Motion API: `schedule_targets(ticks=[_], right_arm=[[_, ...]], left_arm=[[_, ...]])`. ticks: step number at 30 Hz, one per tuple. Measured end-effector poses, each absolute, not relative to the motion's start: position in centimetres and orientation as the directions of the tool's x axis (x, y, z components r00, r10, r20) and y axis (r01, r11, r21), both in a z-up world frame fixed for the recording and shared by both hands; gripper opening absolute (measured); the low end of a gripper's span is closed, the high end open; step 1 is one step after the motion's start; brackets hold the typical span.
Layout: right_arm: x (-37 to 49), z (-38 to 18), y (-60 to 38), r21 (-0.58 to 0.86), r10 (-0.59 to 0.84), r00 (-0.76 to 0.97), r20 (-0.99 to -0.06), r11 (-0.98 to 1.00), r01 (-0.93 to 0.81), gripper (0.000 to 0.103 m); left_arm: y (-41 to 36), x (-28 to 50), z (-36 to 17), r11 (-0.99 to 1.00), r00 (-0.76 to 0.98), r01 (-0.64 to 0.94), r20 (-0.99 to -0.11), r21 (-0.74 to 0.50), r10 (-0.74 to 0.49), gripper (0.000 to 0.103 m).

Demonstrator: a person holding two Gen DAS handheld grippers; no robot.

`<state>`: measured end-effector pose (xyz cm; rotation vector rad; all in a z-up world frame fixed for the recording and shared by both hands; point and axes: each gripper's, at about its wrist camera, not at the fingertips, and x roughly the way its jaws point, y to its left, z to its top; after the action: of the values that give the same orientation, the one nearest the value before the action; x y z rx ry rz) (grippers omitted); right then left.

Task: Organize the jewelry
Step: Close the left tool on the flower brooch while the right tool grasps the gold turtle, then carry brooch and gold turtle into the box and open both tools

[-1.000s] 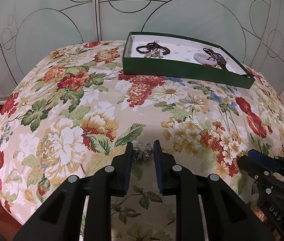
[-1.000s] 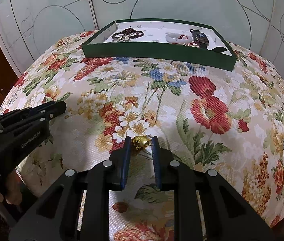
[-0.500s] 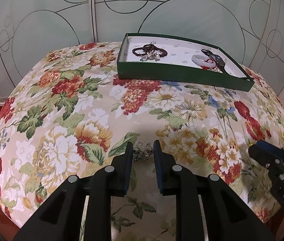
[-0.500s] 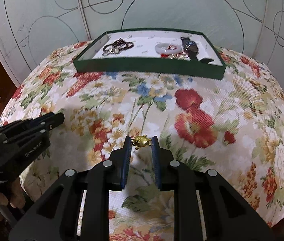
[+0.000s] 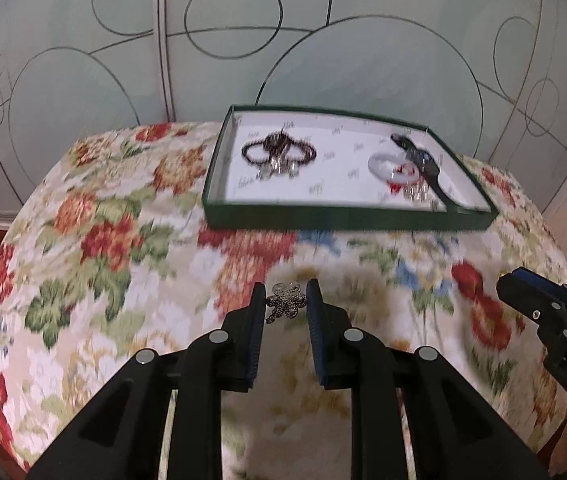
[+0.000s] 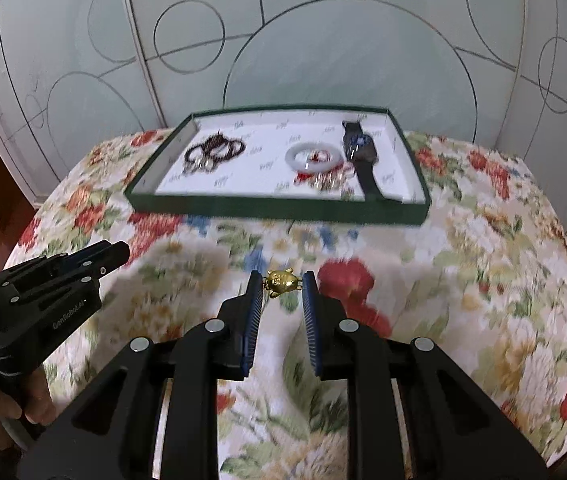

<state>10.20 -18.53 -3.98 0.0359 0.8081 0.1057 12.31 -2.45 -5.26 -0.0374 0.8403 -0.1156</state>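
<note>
My left gripper (image 5: 285, 300) is shut on a small silver flower-shaped brooch (image 5: 286, 302), held above the floral tablecloth. A small gold turtle-shaped charm (image 6: 281, 281) is pinched between the tips of my right gripper (image 6: 282, 284), also off the cloth. Farther back stands the green tray (image 5: 347, 218) with a white lining. It holds dark bead bracelets (image 5: 279, 152), a white bangle (image 5: 389, 164) and a black watch (image 5: 419, 158). The right wrist view shows the same tray (image 6: 279, 208), the bracelets (image 6: 215, 152), the bangle (image 6: 313, 158) and the watch (image 6: 361, 154).
The round table's floral cloth (image 5: 123, 240) drops away at left, right and front. Pale glass panels with circle lines (image 5: 243, 40) stand close behind the tray. The right gripper's body (image 5: 555, 320) shows at the left wrist view's right edge; the left gripper's body (image 6: 43, 288) and a hand (image 6: 11, 412) show at the other's left.
Both grippers rose off the cloth and moved toward the tray, each carrying its piece. The tray now looks closer and more central in both views. Neither gripper's opening changed.
</note>
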Motion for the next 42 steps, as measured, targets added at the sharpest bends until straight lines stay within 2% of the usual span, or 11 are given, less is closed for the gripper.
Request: schedule_targets(ticks=[10, 18, 28, 42], right_arm=[[17.0, -1.6, -19.6, 0.109, 0.121, 0.718, -0.685, 0.992, -0.064, 0.020], [21.8, -4.3, -19.0, 0.095, 0.117, 0.677, -0.727, 0.993, -0.069, 0.021], [24.6, -7.9, -18.7, 0.086, 0.109, 0.622, -0.775, 0.994, -0.067, 0.021], [25.4, -9.0, -18.7, 0.089, 0.112, 0.607, -0.787, 0.994, -0.068, 0.021]], left_arm=[[-3.8, 19.5, -1.8, 0.994, 0.718, 0.089, -0.687, -0.070, -0.113, 0.021], [-4.6, 24.5, -4.6, 0.997, 0.692, 0.067, -0.719, -0.027, -0.066, 0.021], [-3.3, 26.8, -8.3, 0.999, 0.640, 0.031, -0.768, -0.004, -0.024, 0.021], [-3.4, 27.3, -9.2, 0.999, 0.639, 0.036, -0.769, 0.003, -0.021, 0.022]])
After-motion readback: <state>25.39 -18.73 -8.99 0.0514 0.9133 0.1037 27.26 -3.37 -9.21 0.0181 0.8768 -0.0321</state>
